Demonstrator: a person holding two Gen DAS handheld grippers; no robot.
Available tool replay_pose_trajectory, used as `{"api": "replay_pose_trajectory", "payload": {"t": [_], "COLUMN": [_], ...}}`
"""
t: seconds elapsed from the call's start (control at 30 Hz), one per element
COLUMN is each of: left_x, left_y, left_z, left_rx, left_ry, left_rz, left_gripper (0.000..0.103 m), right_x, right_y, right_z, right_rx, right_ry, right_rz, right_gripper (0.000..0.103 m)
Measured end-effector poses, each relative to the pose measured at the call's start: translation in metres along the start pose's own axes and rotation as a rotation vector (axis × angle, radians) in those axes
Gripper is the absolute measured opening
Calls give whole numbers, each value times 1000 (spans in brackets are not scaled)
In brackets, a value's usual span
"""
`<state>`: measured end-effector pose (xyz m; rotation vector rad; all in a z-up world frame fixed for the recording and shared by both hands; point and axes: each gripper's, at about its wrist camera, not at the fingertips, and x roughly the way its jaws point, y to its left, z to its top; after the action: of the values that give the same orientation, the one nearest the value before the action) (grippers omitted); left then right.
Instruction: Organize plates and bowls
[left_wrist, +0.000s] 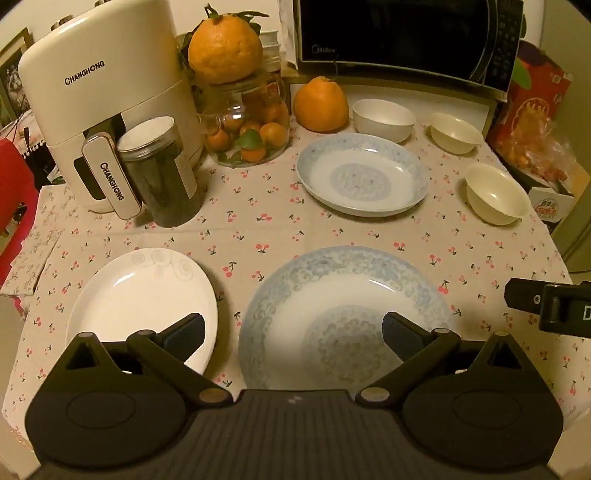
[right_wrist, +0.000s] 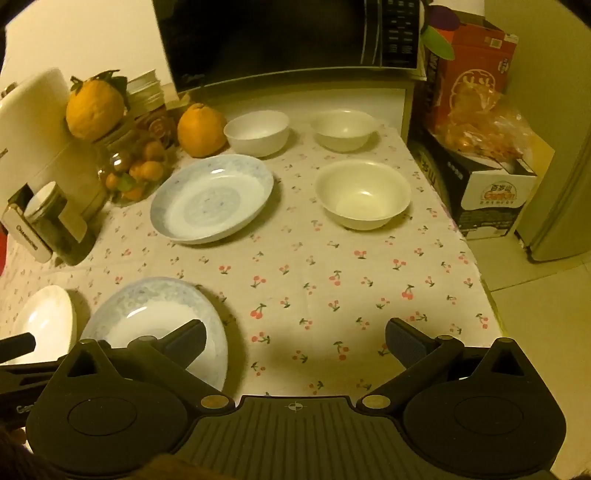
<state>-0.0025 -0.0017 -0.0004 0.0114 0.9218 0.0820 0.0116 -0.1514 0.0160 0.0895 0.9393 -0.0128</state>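
Table (left_wrist: 332, 236), covered by a cherry-print cloth; carries all items listed.

Microwave (left_wrist: 406, 37), black, at the far edge, raised on a pale stand.

Air fryer (left_wrist: 103, 103), cream, marked CHANGHONG, at the far left corner.

Printed boxes (right_wrist: 476, 147), orange and black, with a bag of fruit on top, standing off the table's right edge.

Near blue plate (left_wrist: 332, 295), patterned rim, at the near edge, centre. It lies directly below the left gripper.

White plate (left_wrist: 147, 291), faint swirl pattern on its rim, at the near edge, left of the near blue plate and just beside it, not touching.

Far blue plate (left_wrist: 362, 177), same pattern, mid-table, toward the far edge.

Glass jar (left_wrist: 251, 125), holding small oranges, at the far edge beside the air fryer; a large orange (left_wrist: 225, 48) sits on its lid.

Second large orange (left_wrist: 321, 105), on the cloth at the far edge, just left of the white bowl.

Dark canister (left_wrist: 162, 170), clear lid, in front of the air fryer.

White bowl (left_wrist: 384, 118), far edge, behind the far blue plate.

Cream bowl, far (left_wrist: 456, 131), toward the far right corner.

Cream bowl, near (left_wrist: 495, 194), at the right edge, right of the far blue plate.

Left gripper (left_wrist: 293, 332): fingers spread wide, nothing between them, hanging over the near blue plate.

Right gripper (right_wrist: 295, 339): fingers spread wide, nothing between them, over bare cloth at the near edge, right of the near blue plate.
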Motion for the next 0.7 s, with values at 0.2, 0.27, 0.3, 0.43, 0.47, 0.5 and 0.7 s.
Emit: {"api": "replay_pose_trajectory", "payload": {"t": [0.2,0.27,0.3,0.43,0.47,0.5,0.7], "left_x": [1,2,2,2,2,2,2], "left_y": [-2,-2,-2,-2,-2,-2,-2], "left_z": [-1,-2,-2,-2,-2,-2,-3], "left_rx": [-1,1,2,3,3,3,4], "left_ry": [3,4,4,4,4,5,5], "left_rz": [-2,-4,-4,-6,-5,-6,-7], "left_gripper": [103,103,103,103,103,103,103], "right_x": [2,1,1,2,2,2,3], "right_y": [1,1,1,1,1,2,2], "right_z": [-3,-3,-3,-3,-3,-3,-3], "right_rx": [-6,-9,-9,-12,-13,-13,-12], "right_ry": [-5,-5,-4,1,1,1,2], "right_rz": [-3,-4,-5,-3,-3,-3,-4], "right_gripper": [103,103,103,103,103,103,103]}}
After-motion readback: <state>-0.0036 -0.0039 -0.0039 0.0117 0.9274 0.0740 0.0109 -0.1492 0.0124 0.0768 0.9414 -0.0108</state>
